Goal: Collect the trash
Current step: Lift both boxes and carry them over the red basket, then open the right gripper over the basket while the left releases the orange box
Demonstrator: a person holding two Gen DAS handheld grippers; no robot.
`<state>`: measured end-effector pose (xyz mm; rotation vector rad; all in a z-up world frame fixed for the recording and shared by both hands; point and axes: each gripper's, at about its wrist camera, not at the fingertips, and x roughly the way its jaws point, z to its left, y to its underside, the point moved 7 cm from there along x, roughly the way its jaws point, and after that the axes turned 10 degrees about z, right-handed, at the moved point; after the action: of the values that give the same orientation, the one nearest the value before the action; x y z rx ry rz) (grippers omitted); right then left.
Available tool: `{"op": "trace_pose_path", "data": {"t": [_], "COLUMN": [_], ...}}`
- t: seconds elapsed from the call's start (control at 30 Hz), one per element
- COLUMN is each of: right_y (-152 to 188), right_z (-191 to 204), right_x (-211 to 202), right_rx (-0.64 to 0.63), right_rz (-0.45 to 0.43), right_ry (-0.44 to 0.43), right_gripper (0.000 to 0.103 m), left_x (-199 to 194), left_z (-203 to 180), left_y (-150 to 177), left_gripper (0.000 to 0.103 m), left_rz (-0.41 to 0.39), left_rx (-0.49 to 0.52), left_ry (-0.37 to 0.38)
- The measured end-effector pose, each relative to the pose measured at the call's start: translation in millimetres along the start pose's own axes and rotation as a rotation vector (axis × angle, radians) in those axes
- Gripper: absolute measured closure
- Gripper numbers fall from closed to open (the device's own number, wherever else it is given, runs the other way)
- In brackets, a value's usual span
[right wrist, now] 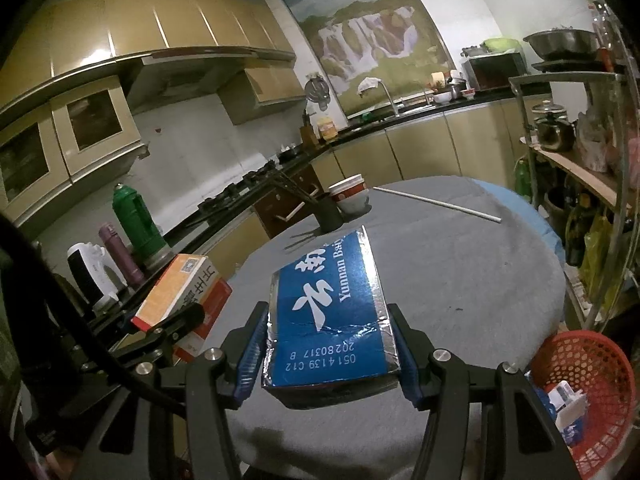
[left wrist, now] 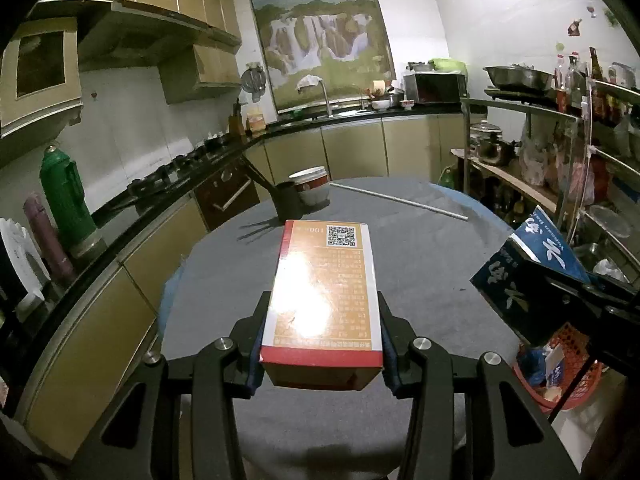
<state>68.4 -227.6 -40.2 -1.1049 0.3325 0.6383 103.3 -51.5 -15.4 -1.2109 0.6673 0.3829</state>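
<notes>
My left gripper [left wrist: 322, 320] is shut on an orange and red carton [left wrist: 324, 288] with a QR code, held above the grey round table [left wrist: 420, 280]. My right gripper [right wrist: 328, 340] is shut on a blue and silver box [right wrist: 332, 312] with white characters, also above the table. The blue box shows at the right of the left wrist view [left wrist: 532, 268]. The orange carton shows at the left of the right wrist view [right wrist: 180, 292]. A red mesh basket [right wrist: 588, 372] holding some trash sits low at the right, below the table edge; it also shows in the left wrist view [left wrist: 560, 368].
At the table's far side stand a dark pot with chopsticks [left wrist: 288, 200], a red and white bowl [left wrist: 310, 182] and a white rod [left wrist: 400, 200]. A counter with a green thermos [left wrist: 66, 200] runs along the left. Metal shelves [left wrist: 560, 152] stand at the right.
</notes>
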Motion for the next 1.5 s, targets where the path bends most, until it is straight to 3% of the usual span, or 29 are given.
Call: {"op": "trace_pose_path", "data": {"t": [0.73, 0.93, 1.07, 1.17, 1.3, 1.5], "right_y": [7.7, 14.0, 25.5, 32.2, 31.4, 46.3], "right_z": [-18.9, -32.0, -70.6, -110.5, -166.3, -234.2], "right_x": [-31.4, -21.2, -15.9, -34.4, -89.6, -176.9], "right_rx": [0.052, 0.059, 0.129, 0.194, 0.267, 0.370], "right_rz": [-0.047, -0.024, 0.005, -0.010, -0.087, -0.209], "right_ry": [0.004, 0.029, 0.067, 0.117, 0.209, 0.363], "right_gripper": [0.042, 0.042, 0.042, 0.042, 0.042, 0.042], "left_x": [-18.4, -5.2, 4.7, 9.2, 12.6, 19.9], "left_z": [-10.8, -7.8, -3.9, -7.5, -23.1, -74.0], "left_y": [6.2, 13.6, 19.2, 20.9, 19.5, 20.2], "left_gripper": [0.055, 0.055, 0.055, 0.055, 0.055, 0.055], "left_rz": [-0.040, 0.005, 0.028, 0.043, 0.039, 0.069], "left_rx": [0.037, 0.031, 0.023, 0.024, 0.056, 0.143], "left_ry": [-0.039, -0.014, -0.008, 0.015, 0.050, 0.170]}}
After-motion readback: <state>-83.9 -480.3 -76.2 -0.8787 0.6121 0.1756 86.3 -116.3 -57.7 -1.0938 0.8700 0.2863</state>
